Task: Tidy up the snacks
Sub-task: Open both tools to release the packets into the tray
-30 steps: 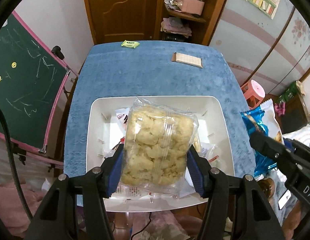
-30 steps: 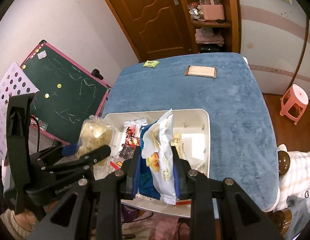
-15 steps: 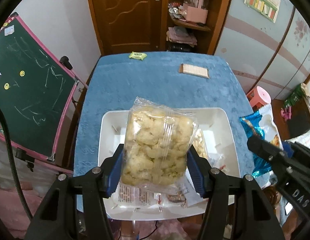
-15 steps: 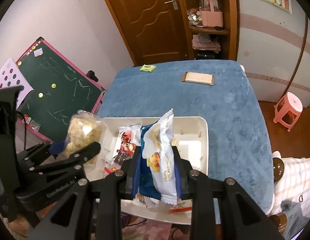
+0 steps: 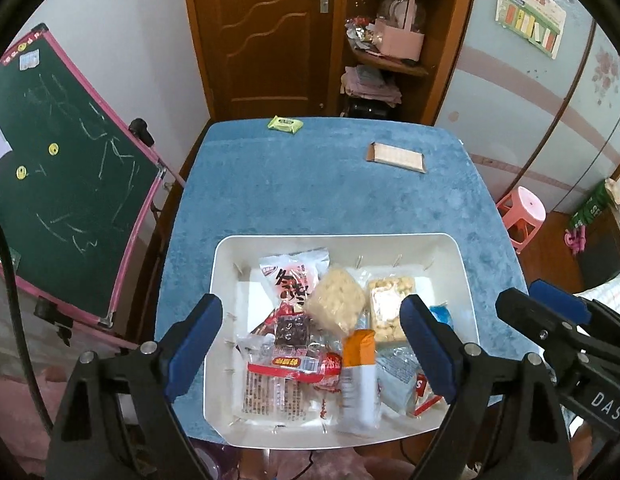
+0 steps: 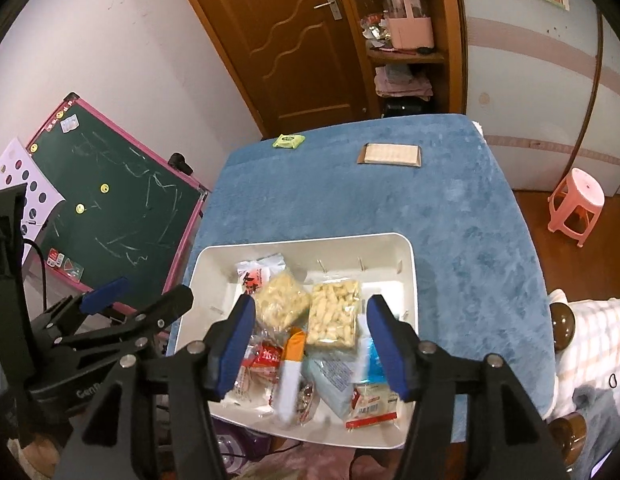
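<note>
Above a blue-covered counter (image 5: 321, 184), the left tongs (image 5: 311, 348) hang spread wide over a white tray (image 5: 461, 276) at the near edge, having just opened with nothing between the pads; a clear bag of pale puffed snacks (image 5: 337, 304) lies free in the tray's middle, tilted, straight below and ahead of them. To its left sits a red-and-white printed packet (image 5: 294, 280); to its right a clear pack of yellowish pieces (image 5: 389, 308), long axis running near to far. The right tongs (image 6: 311, 346) have also just opened and stand apart and empty, over a blue-and-white pouch (image 6: 369, 384) resting at the tray's near right. Still outside the tray, well apart at the counter's far edge, are a small green packet (image 5: 286, 123) on the left and a flat tan box (image 5: 395, 157) on the right, its long axis running left to right. Judging by position, the left tongs are nearer the former, the right the latter.
</note>
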Demonstrator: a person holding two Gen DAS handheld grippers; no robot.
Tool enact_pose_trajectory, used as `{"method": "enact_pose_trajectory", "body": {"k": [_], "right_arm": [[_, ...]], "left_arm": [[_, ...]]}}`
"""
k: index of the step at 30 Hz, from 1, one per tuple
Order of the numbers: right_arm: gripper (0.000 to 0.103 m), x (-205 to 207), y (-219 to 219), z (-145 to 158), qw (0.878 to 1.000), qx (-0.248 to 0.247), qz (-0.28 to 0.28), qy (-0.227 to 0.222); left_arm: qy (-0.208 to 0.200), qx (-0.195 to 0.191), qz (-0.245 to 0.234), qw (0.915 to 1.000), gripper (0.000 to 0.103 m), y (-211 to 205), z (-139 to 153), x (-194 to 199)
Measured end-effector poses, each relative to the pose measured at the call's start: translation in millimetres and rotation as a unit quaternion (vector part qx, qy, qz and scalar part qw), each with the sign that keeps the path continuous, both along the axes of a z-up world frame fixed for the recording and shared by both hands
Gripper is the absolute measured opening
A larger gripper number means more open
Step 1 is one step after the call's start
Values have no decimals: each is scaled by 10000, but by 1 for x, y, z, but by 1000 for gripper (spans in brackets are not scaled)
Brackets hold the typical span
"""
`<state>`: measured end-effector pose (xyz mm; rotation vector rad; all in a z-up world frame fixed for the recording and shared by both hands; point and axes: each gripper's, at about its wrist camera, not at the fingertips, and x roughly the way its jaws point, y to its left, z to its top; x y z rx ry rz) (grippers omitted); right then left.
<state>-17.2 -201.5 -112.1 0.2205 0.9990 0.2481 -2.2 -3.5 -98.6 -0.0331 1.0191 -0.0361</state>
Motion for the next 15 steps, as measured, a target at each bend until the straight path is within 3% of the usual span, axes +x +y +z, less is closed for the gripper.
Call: {"method": "enact_pose_trajectory", "body": {"k": [15], "right_arm": [[59, 1, -4, -8, 9998, 39, 13, 189]], "left_arm": [[35, -51, -30, 10000, 90, -4, 0, -5]]}}
